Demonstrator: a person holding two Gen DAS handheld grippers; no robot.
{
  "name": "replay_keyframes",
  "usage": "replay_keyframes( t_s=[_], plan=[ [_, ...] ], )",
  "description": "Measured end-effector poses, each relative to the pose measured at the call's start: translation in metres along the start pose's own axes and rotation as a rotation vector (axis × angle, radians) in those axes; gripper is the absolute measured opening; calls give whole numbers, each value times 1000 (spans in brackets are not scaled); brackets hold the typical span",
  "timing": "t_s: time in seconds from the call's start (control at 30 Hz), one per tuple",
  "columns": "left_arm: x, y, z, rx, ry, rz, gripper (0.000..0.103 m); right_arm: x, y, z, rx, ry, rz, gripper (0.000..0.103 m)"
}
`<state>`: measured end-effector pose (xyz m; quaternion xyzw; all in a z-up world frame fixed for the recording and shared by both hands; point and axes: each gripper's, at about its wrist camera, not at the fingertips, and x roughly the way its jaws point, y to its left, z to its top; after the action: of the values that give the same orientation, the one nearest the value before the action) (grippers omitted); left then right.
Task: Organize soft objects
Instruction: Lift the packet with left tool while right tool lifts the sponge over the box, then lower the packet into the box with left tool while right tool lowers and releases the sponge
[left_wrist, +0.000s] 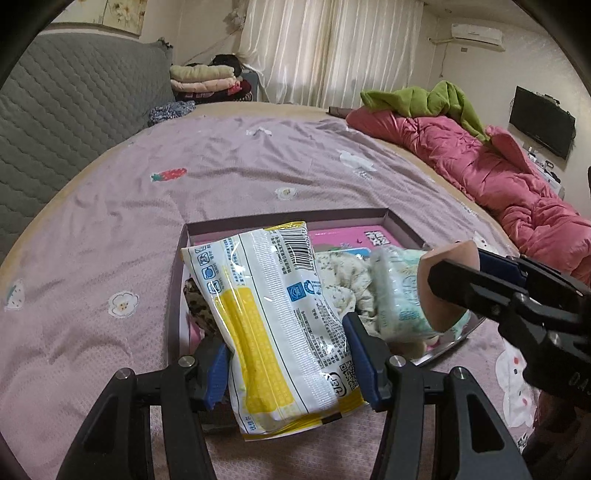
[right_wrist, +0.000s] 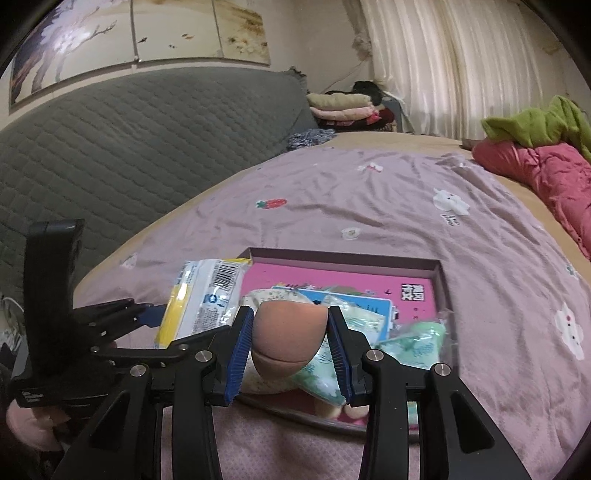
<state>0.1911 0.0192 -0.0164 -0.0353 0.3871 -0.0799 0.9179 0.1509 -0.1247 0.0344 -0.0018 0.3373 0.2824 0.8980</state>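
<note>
A shallow cardboard box (left_wrist: 177, 295) with low mauve walls lay open on the bed (left_wrist: 110, 206), on a lilac sheet printed with strawberries and small white flowers. A pink printed sheet (right_wrist: 332, 282) lined its floor. On top of that lay a crumpled floral cloth (left_wrist: 343, 280), a leopard-patterned piece (left_wrist: 199, 306) against the left wall, and a pale green plastic-wrapped pack (left_wrist: 399, 295) toward the right side, with another green wrapped pack (right_wrist: 417, 343) at the box's right wall in the right wrist view.

The left gripper (left_wrist: 288, 365) was clamped on a white-and-yellow plastic packet (left_wrist: 273, 314), its blue pads pressing the packet's two long edges near the lower end. The packet hung over the near left part of the box. Its long axis ran away from the camera and leaned left, the barcode end pointing toward the far wall of the box and the end with the square code nearest the jaws. A yellow band ran lengthwise down it.

The right gripper (right_wrist: 290, 350) had its jaws clenched on a peach-coloured makeup sponge (right_wrist: 286, 332), which was squeezed between the blue pads above the near edge of the box. Its broad rounded end faced the camera and its flat cut end pointed away toward the box. From the left wrist view the sponge (left_wrist: 443, 291) sat at the tip of the right gripper's jaws, just above the green pack.
</note>
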Motion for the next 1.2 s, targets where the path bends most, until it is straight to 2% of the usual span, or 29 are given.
replay_keyframes(
  t_s=[0.77,1.0,1.13,1.2],
  plan=[
    [36,21,6,-28,88,23,57,51,8,6,-80,44,-14,42],
    [40,29,5,-62,103,18,59,70,3,3,-73,110,-10,44],
    [37,29,6,-74,86,22,59,68,2,3,-68,104,-9,47],
    [36,28,7,-76,79,26,60,65,1,4,-68,91,-13,55]
  ],
)
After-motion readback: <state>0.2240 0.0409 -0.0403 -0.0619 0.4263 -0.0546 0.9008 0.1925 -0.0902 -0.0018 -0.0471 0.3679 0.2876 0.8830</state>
